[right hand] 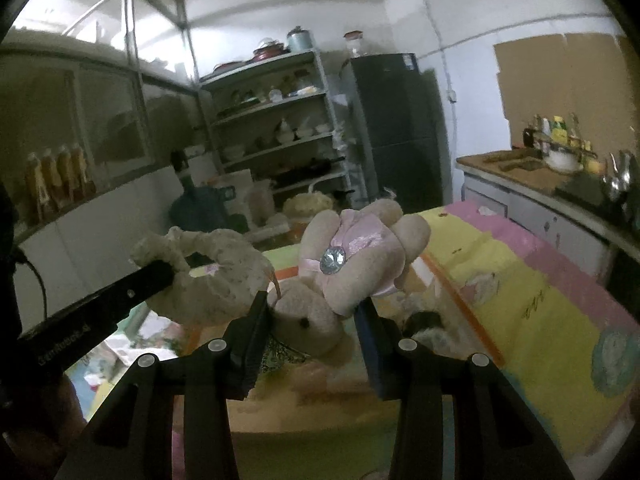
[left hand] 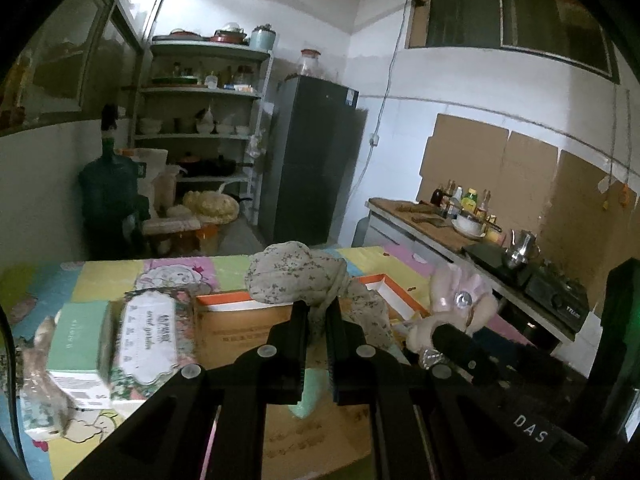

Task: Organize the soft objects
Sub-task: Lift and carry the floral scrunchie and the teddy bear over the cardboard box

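The left gripper (left hand: 317, 312) was clamped on a flowered cloth bundle (left hand: 296, 276), lifted above the cardboard box (left hand: 244, 328). Beside it, the right gripper (right hand: 316, 312) squeezed a plush rabbit (right hand: 352, 264) over the colourful table (right hand: 520, 280).

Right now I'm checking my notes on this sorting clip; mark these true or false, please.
1. The left tongs are shut on the floral cloth bundle. True.
2. The right tongs grip a plush rabbit. True.
3. The plush rabbit wears a blue dress. False: its dress is pink, with a shiny gem.
4. The orange-rimmed box stands on the kitchen counter. False: it sits on the colourful table cover.
5. A dark fridge stands beside the shelves. True.
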`<state>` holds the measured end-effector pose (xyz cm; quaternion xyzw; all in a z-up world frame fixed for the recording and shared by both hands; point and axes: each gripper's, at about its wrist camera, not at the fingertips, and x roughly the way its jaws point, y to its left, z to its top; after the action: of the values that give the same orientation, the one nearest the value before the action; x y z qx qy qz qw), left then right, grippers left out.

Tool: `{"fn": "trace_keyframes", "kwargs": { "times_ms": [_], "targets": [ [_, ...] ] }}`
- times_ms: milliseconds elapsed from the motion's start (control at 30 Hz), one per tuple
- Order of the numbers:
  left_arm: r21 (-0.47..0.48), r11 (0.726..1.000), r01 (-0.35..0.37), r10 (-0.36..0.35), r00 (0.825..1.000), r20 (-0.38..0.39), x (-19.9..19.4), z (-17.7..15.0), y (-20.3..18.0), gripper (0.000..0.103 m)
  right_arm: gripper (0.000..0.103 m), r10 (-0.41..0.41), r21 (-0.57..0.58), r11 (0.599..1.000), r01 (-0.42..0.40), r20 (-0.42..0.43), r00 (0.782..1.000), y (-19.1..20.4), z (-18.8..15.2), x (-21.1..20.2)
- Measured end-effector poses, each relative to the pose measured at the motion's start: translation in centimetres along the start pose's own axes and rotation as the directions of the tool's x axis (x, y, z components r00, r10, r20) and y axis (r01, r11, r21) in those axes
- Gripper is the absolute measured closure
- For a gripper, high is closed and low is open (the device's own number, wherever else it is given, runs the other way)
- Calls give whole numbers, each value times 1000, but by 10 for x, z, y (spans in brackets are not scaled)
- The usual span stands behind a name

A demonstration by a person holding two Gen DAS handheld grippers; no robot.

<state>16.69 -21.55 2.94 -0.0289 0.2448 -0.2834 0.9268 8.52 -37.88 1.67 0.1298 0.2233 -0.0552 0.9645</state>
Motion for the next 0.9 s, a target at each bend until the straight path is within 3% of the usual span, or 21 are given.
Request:
{"fn": "trace_keyframes", "kwargs": {
  "times_ms": [367, 900],
  "targets": [
    [-12, 1000, -24, 23, 998, -59, 47, 11, -7, 94, 60, -12, -91, 996, 7, -53, 999, -27, 20, 35],
    [1, 998, -67, 67, 992, -106, 86, 14, -18, 94, 60, 63, -53, 996, -73, -171, 983, -71, 47, 88]
  ]
}}
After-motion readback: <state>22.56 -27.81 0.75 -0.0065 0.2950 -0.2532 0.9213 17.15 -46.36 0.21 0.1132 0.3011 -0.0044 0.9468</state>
